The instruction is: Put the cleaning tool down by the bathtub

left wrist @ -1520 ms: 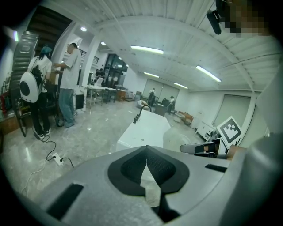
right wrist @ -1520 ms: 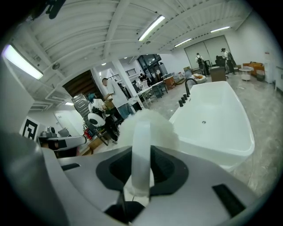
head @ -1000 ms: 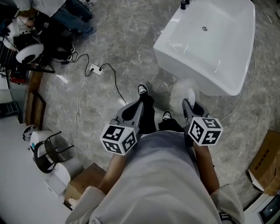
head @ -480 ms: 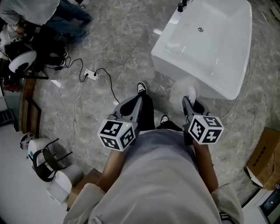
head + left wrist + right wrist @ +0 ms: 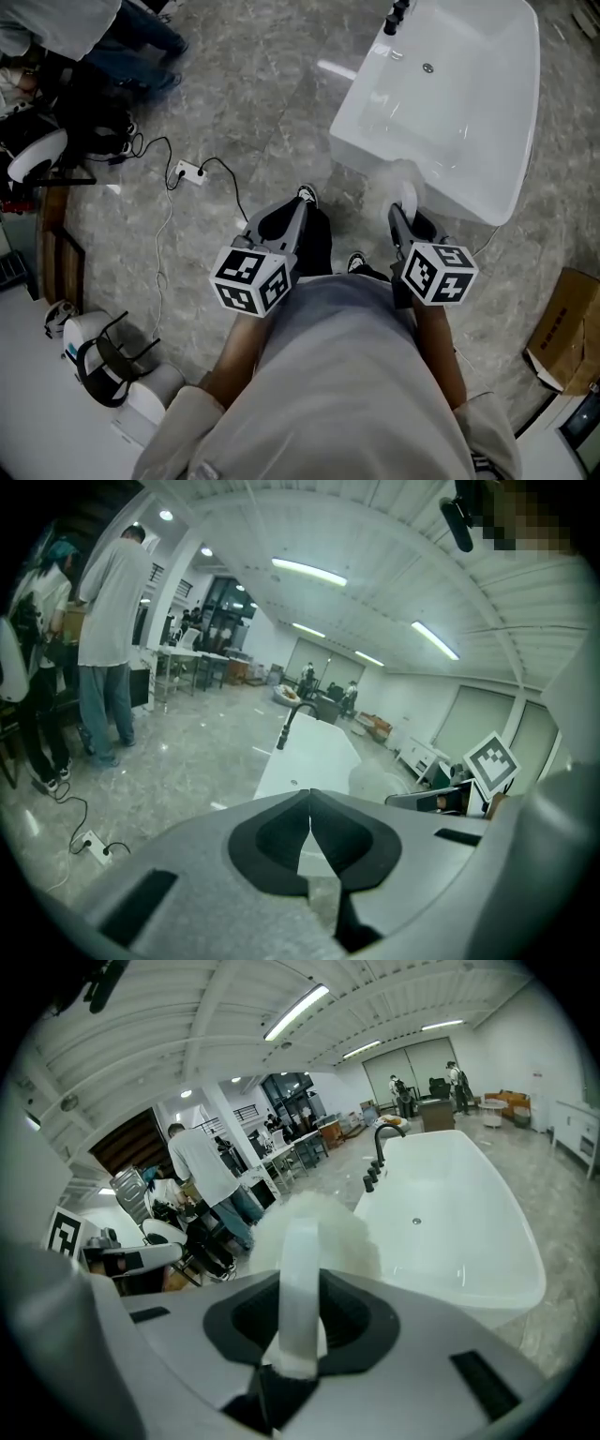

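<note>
The cleaning tool (image 5: 309,1232) is a white fluffy pad with a white strap handle. My right gripper (image 5: 298,1321) is shut on that strap, and the fluffy head sticks out past the jaws. In the head view the tool (image 5: 397,187) hangs just in front of the near end of the white bathtub (image 5: 487,103), with the right gripper (image 5: 405,223) behind it. The bathtub (image 5: 450,1213) fills the right of the right gripper view. My left gripper (image 5: 281,230) hangs over the grey floor to the left, shut with nothing in it; its pads (image 5: 330,832) meet.
A black faucet (image 5: 397,15) stands on the tub's far left rim. A white power strip with black cables (image 5: 187,172) lies on the stone floor at left. People stand at the upper left (image 5: 112,28). A cardboard box (image 5: 567,328) sits at the right.
The view has shifted a little; the bathtub sits slightly closer and higher in the head view. Both grippers keep their hold and stay at about the same place.
</note>
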Demonstrator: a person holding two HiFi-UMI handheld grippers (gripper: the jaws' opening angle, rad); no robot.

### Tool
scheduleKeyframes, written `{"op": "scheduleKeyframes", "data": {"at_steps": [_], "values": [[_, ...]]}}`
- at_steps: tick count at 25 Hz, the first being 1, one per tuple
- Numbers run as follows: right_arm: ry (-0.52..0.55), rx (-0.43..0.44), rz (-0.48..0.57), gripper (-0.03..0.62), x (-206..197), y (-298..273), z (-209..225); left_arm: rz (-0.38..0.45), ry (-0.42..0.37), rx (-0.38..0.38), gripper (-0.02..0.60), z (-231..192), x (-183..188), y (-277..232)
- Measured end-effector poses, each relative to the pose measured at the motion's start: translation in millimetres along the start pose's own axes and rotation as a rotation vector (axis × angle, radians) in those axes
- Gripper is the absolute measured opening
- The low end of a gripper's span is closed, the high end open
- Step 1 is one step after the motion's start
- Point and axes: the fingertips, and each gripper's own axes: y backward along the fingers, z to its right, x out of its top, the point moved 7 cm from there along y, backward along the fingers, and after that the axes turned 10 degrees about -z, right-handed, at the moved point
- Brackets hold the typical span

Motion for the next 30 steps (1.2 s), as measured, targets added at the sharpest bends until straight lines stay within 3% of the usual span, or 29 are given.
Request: {"op": "scheduleKeyframes", "data": {"at_steps": [12,22,30], "values": [[-0.016,-0.057,0.001,0.081,57.1,-45.3,-43.5,0.002,-0.043,-0.088,0.009,-71.9,61.1,-11.1],[0.040,-0.133,0.019,0.081,102.5,-72.1,-73.0,0.039,-0.078,-0.147,0.009,-114.9,107.3,-23.6],[0.021,-0.170,0.016,0.080,123.7,-92.5,-85.3,0.031,-0.058,-0.212,0.009,-143.0,126.4,-34.6]]}}
